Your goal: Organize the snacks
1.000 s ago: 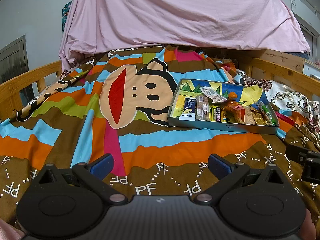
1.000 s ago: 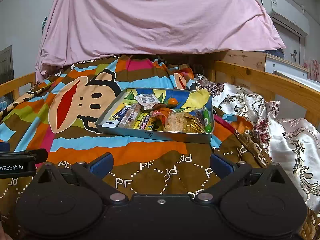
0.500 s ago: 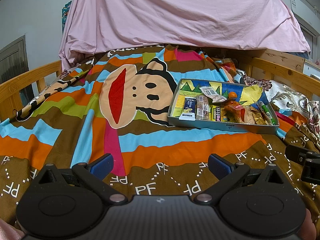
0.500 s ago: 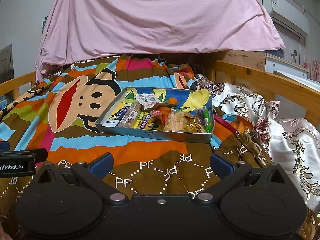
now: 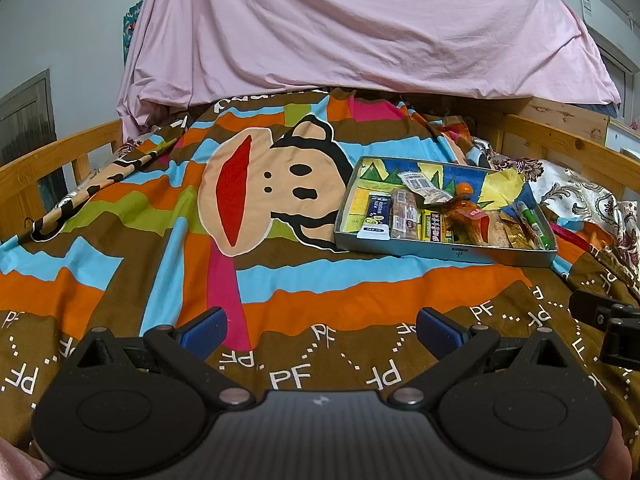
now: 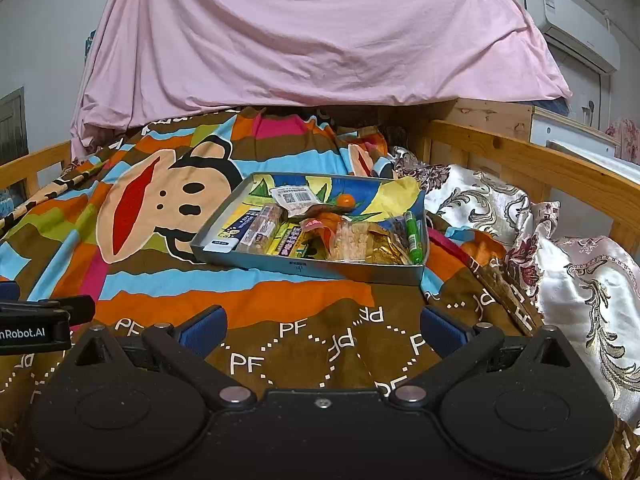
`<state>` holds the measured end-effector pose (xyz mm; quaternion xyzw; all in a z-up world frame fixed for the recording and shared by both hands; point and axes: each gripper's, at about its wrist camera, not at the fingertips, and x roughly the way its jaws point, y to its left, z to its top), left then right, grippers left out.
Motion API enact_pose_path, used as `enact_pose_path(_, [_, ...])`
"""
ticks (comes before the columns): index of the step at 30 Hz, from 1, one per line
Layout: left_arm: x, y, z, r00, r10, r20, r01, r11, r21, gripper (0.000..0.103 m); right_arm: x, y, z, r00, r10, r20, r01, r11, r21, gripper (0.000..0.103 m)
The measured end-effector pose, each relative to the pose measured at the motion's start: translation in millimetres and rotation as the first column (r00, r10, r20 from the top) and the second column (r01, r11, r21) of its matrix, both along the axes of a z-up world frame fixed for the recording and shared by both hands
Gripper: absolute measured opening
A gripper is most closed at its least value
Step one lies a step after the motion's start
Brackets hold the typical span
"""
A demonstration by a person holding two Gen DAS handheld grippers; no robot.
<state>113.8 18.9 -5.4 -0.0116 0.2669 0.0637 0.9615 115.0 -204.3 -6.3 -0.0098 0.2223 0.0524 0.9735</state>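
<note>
A grey metal tray sits on the striped monkey blanket and holds several snack packets, a small orange and a green tube. A dark blue bar lies at its left end. My left gripper is open and empty, low over the blanket, well short of the tray. My right gripper is open and empty, also short of the tray, which lies straight ahead of it. Each gripper's side shows at the edge of the other's view.
The blanket covers a bed with wooden rails on both sides. A pink sheet hangs over the far end. Floral satin bedding is bunched along the right rail beside the tray.
</note>
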Motion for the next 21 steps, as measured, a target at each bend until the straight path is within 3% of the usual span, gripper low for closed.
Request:
enact_pose_path(12, [-0.2, -0.6, -2.1, 1.0, 0.015, -0.013, -0.015, 1.0, -0.005, 0.103, 0.3, 0.2, 0.0, 1.0, 0.0, 0.0, 0.0, 1.0, -0.001, 0.102])
enact_pose_path(21, [-2.9, -0.4, -2.3, 1.0, -0.023, -0.012, 0.023, 1.0, -0.007, 0.103, 0.7, 0.8, 0.3, 1.0, 0.0, -0.001, 0.0, 1.0, -0.001, 0.102])
